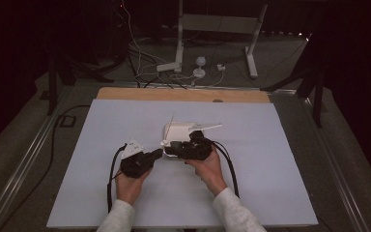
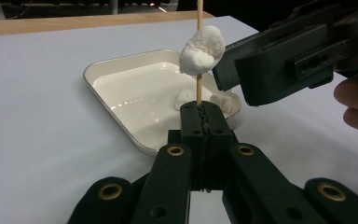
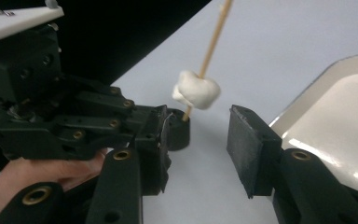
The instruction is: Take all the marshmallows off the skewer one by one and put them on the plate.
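A white tray [image 2: 121, 70] sits on the white table [image 1: 251, 193].

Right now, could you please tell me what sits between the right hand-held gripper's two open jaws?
In the right gripper view, a marshmallow on a wooden skewer sits between them; the left hand-held gripper clamps the skewer's base.

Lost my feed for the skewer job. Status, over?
Left gripper shut on skewer, upright. Marshmallow threaded on it. Right gripper open beside marshmallow, not touching. Tray behind; nothing blocking.
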### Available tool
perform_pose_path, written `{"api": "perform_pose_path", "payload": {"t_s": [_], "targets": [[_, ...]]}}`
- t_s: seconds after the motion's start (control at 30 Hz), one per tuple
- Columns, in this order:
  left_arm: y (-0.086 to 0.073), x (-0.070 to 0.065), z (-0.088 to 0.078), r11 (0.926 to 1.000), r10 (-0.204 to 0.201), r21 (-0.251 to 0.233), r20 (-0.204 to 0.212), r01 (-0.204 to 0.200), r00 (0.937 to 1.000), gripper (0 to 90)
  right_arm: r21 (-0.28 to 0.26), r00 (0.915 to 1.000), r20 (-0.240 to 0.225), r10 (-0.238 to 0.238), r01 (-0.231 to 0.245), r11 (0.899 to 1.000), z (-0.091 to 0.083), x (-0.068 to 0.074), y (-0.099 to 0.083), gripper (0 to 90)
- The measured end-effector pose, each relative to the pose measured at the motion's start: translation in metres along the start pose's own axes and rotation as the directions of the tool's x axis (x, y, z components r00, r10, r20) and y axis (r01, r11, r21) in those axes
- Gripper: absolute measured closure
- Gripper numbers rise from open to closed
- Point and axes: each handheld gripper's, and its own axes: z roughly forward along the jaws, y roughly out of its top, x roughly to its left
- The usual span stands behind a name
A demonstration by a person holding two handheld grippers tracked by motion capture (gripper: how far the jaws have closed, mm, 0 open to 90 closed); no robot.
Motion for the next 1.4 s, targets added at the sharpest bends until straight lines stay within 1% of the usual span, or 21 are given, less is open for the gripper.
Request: {"api": "perform_pose_path", "payload": {"t_s": [0.03, 0.13, 0.27, 0.37, 0.47, 0.67, 0.83, 0.9, 0.97, 1.07, 1.13, 1.27, 1.4], "targets": [[0.0, 0.0, 0.0, 1.0, 0.002, 0.002, 0.001, -0.002, 1.0, 90.0, -0.002, 1.0, -0.008, 0.001, -0.001, 1.0, 0.001, 0.001, 0.0, 58.9], [0.0, -0.002, 0.001, 0.9999, 0.012, 0.006, 0.0, -0.012, 0.9999, 90.0, 0.003, 0.9999, -0.011, 0.002, -0.002, 1.0, 0.003, 0.003, 0.002, 58.5], [0.0, -0.004, 0.001, 0.9997, 0.023, 0.008, -0.006, -0.023, 0.9997, 90.0, 0.001, 0.9999, -0.009, 0.008, -0.008, 1.0, 0.005, 0.003, 0.003, 58.2], [0.0, -0.005, 0.002, 0.9992, 0.038, 0.014, -0.004, -0.038, 0.9993, 90.0, 0.001, 0.9999, -0.007, 0.015, -0.015, 1.0, 0.007, 0.003, 0.004, 57.5], [0.0, -0.007, 0.003, 0.9989, 0.045, 0.014, -0.001, -0.045, 0.999, 90.0, -0.004, 0.9997, -0.007, 0.025, -0.025, 1.0, 0.009, 0.003, 0.005, 57.9], [0.0, -0.008, 0.003, 0.9988, 0.048, 0.01, 0.004, -0.048, 0.9988, 90.0, -0.012, 0.9989, -0.011, 0.046, -0.046, 0.999, 0.011, 0.001, 0.005, 62.2], [0.001, -0.008, 0.002, 0.9986, 0.053, 0.001, 0.006, -0.053, 0.9986, 90.0, -0.013, 0.9964, -0.025, 0.081, -0.081, 0.997, 0.014, 0.0, 0.004, 64.1], [0.001, -0.008, 0.002, 0.9987, 0.051, -0.006, 0.007, -0.051, 0.9987, 90.0, -0.016, 0.9959, -0.021, 0.088, -0.089, 0.996, 0.014, 0.0, 0.004, 68.2], [0.001, -0.008, 0.002, 0.9986, 0.053, -0.006, 0.007, -0.053, 0.9986, 90.0, -0.014, 0.9937, -0.031, 0.107, -0.108, 0.994, 0.014, -0.001, 0.004, 70.5], [0.001, -0.009, 0.002, 0.9984, 0.056, -0.01, 0.012, -0.056, 0.9983, 90.0, -0.015, 0.9936, -0.023, 0.111, -0.111, 0.994, 0.012, -0.001, 0.005, 72.6], [0.001, -0.009, 0.002, 0.9974, 0.07, -0.012, 0.007, -0.07, 0.9975, 90.0, -0.024, 0.9944, -0.019, 0.104, -0.104, 0.994, 0.01, -0.001, 0.006, 73.5], [0.002, -0.011, 0.002, 0.9964, 0.085, -0.007, 0.0, -0.085, 0.9964, 90.0, -0.034, 0.9949, -0.011, 0.101, -0.101, 0.994, 0.006, -0.001, 0.008, 74.5], [0.002, -0.012, 0.002, 0.9949, 0.1, -0.007, -0.007, -0.101, 0.9949, 90.0, -0.049, 0.9944, -0.008, 0.106, -0.106, 0.993, 0.004, 0.0, 0.01, 75.6]]}}
